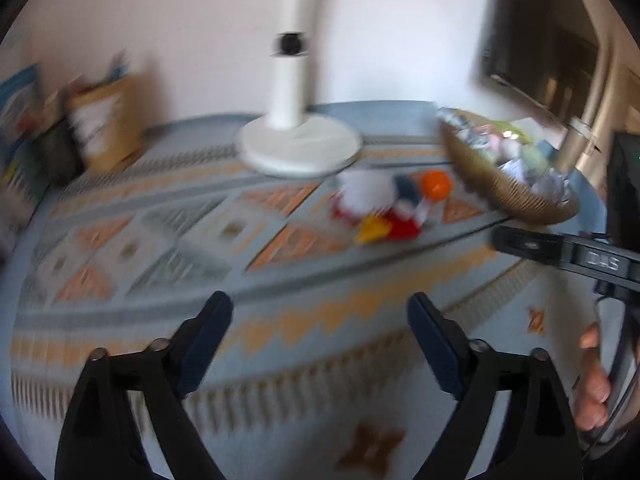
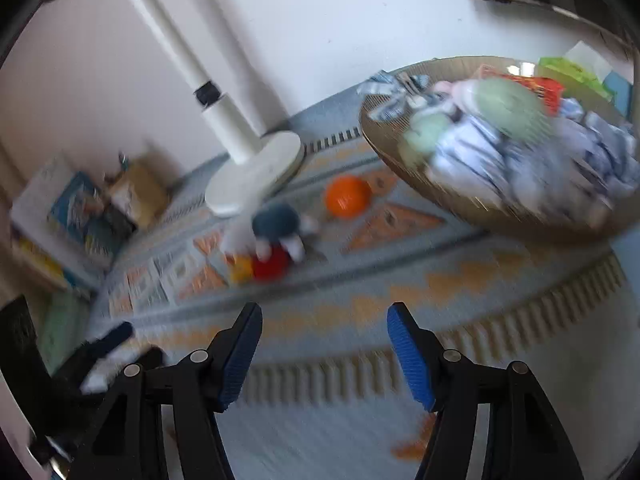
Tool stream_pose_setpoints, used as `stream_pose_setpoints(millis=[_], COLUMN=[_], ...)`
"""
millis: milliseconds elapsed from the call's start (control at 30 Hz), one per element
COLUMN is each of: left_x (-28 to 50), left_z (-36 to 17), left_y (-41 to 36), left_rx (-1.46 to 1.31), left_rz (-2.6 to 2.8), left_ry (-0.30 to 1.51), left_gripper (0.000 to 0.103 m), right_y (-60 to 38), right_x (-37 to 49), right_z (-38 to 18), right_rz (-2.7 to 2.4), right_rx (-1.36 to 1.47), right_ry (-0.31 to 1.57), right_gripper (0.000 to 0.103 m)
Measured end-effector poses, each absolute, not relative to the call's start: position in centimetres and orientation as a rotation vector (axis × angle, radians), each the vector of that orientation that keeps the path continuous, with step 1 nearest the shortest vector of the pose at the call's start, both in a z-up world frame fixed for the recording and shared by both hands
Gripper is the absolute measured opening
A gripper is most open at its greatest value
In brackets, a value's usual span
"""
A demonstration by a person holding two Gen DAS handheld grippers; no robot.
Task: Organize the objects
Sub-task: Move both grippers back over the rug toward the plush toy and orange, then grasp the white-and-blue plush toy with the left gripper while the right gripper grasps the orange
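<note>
Our right hand-held gripper [image 2: 324, 344] hangs spread and empty above the patterned rug [image 2: 460, 280]. Ahead we see a plush toy [image 2: 276, 240], an orange ball [image 2: 347, 196] and a cloth-filled basket [image 2: 400, 160].

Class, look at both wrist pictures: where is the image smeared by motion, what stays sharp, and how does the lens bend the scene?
Left wrist view: the rug, toys and basket are smeared, the open left gripper stays fairly sharp, and the rug edge curves. Right wrist view: the basket, orange ball and rug fringe streak, the open right gripper is crisp, and dark corners ring the picture.
</note>
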State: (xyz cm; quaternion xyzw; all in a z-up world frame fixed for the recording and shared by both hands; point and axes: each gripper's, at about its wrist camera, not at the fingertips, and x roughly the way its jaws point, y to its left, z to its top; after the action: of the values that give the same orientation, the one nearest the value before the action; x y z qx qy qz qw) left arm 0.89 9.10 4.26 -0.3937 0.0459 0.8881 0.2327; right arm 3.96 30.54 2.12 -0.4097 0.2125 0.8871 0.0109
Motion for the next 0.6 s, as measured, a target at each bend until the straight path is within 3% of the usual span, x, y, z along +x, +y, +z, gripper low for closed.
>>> stream_pose_setpoints(millis=[133, 300, 467, 500, 533, 600], left_x=[-2.8, -6.1, -7.7, -7.7, -7.6, -7.5], left_z=[4.3, 2.5, 1.1, 1.1, 1.2, 1.1], left_y=[13.5, 16.9, 18.7, 18.7, 18.8, 18.8], left_rx=[-1.022, -1.056, -1.146, -1.14, -1.127, -1.128], left_rz=[2.398, 2.326, 2.236, 2.236, 2.243, 2.227], left_ry=[0.294, 0.349, 0.365, 0.366, 0.374, 0.371], left_gripper=[0.096, 0.096, 0.095, 0.092, 0.079, 0.068], right_y=[31.2, 32.3, 32.5, 32.2, 31.9, 31.7], right_x=[-0.6, -4.1, -6.1, -6.4, -6.5, -6.7], right_z=[1.2, -0.4, -0.4, -0.4, -0.4, -0.3], right_rz=[2.658, 2.593, 2.594, 2.598, 2.597, 2.6], right_rx=[-1.242, -1.181, -1.144, -1.145, -1.155, -1.155], right_ry=[0.778, 0.849, 0.784, 0.743, 0.704, 0.68], right_gripper=[0.063, 0.063, 0.062, 0.056, 0.048, 0.036])
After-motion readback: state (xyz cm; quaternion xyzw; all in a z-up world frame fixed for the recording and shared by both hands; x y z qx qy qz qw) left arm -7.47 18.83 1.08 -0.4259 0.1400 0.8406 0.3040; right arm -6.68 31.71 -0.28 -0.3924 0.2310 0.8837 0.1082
